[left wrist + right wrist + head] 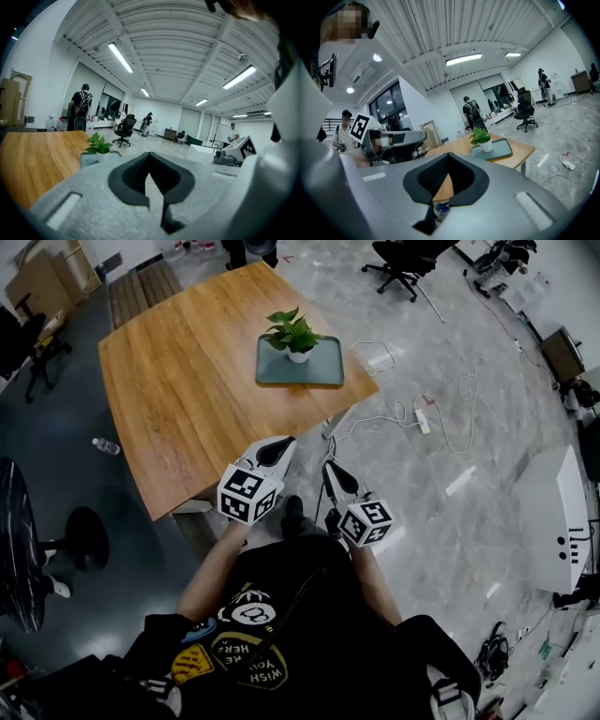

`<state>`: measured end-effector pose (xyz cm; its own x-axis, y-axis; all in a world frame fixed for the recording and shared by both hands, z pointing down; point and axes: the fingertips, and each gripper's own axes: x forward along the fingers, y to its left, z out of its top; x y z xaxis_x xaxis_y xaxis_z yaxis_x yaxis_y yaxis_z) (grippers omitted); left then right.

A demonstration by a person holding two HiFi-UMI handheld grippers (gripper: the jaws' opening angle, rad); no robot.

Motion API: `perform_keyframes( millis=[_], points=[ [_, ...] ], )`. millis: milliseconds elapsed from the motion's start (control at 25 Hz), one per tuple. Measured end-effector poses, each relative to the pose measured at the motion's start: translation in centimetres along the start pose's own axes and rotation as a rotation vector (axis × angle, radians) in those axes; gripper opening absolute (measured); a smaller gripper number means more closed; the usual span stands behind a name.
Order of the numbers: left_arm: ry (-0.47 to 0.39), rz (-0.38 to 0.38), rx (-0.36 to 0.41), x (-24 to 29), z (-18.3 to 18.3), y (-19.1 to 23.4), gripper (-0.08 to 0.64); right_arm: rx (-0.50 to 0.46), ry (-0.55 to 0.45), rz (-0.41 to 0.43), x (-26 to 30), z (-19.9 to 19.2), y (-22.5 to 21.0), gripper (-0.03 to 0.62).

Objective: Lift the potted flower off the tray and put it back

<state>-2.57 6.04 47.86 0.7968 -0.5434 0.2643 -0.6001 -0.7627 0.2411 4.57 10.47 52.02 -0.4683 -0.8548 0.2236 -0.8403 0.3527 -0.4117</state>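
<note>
A small green potted flower (293,334) in a white pot stands on a grey-green tray (323,373) at the far right part of the wooden table (187,390). My left gripper (278,450) and right gripper (331,472) hover side by side at the table's near corner, well short of the tray. Both are shut and hold nothing. In the left gripper view the potted flower (98,146) lies ahead to the left of the shut left gripper (150,156). In the right gripper view the potted flower (481,137) and the tray (499,151) lie ahead, beyond the shut right gripper (448,157).
A white power strip (423,417) and loose cables lie on the floor right of the table. A water bottle (105,445) lies on the dark floor at left. Office chairs (398,263) stand beyond the table, and a white cabinet (561,519) stands at right. People stand far off.
</note>
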Motion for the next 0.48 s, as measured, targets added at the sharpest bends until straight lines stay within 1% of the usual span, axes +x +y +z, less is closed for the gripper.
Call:
perform_keyframes(
  millis=[80,160,240,400,480],
  points=[
    [0.004,0.037,0.009,2.6,0.2,1.2,-0.005,0.005,0.019,0.020,1.9,0.9,-2.5,0.002],
    [0.025,0.082,0.017,5.0,-0.3,2.6,-0.005,0.006,0.035,0.047,3.8,1.8,-4.6,0.002],
    [0.040,0.115,0.014,6.9,-0.8,3.9,-0.005,-0.014,0.055,0.074,6.0,2.5,-6.3,0.002],
    [0.058,0.144,-0.043,8.9,-1.2,6.4,-0.005,-0.056,0.078,0.102,10.6,3.3,-8.9,0.002],
    [0.070,0.157,-0.071,9.7,-1.6,8.0,-0.005,-0.064,0.102,0.118,13.4,2.7,-10.4,0.002]
  ],
)
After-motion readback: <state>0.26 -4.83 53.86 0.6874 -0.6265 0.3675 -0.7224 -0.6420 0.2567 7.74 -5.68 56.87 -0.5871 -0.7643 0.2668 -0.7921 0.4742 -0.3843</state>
